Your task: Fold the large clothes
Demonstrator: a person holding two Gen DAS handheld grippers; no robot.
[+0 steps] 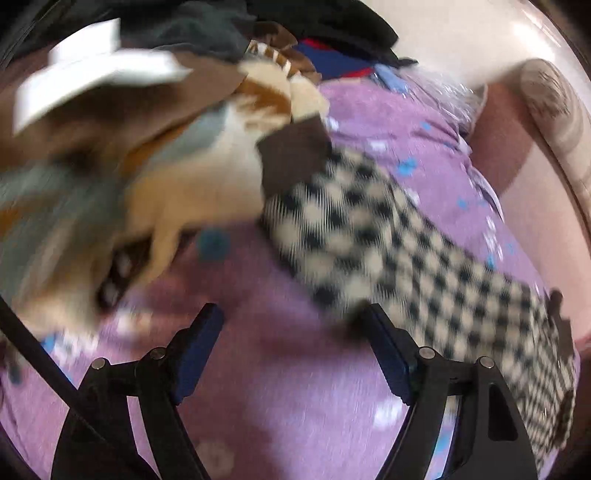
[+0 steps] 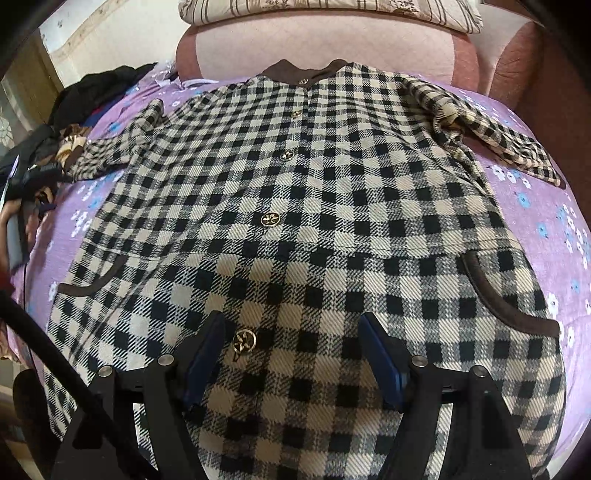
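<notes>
A black-and-cream checked coat (image 2: 325,206) with a brown collar and gold buttons lies spread front-up on a purple flowered sheet (image 2: 554,221). Both sleeves lie out to the sides. My right gripper (image 2: 291,325) is open and empty, hovering over the coat's lower front beside a button. In the left wrist view, the coat's left sleeve (image 1: 388,236) with its brown cuff (image 1: 291,155) runs diagonally across the sheet (image 1: 280,387). My left gripper (image 1: 291,321) is open and empty just below the sleeve, its right finger near the sleeve's edge. This view is blurred.
A pile of other clothes (image 1: 177,122) in brown, cream, grey and black lies left of the sleeve; it also shows in the right wrist view (image 2: 74,110). A pink sofa back (image 2: 325,48) and a striped cushion (image 2: 332,11) stand behind the coat.
</notes>
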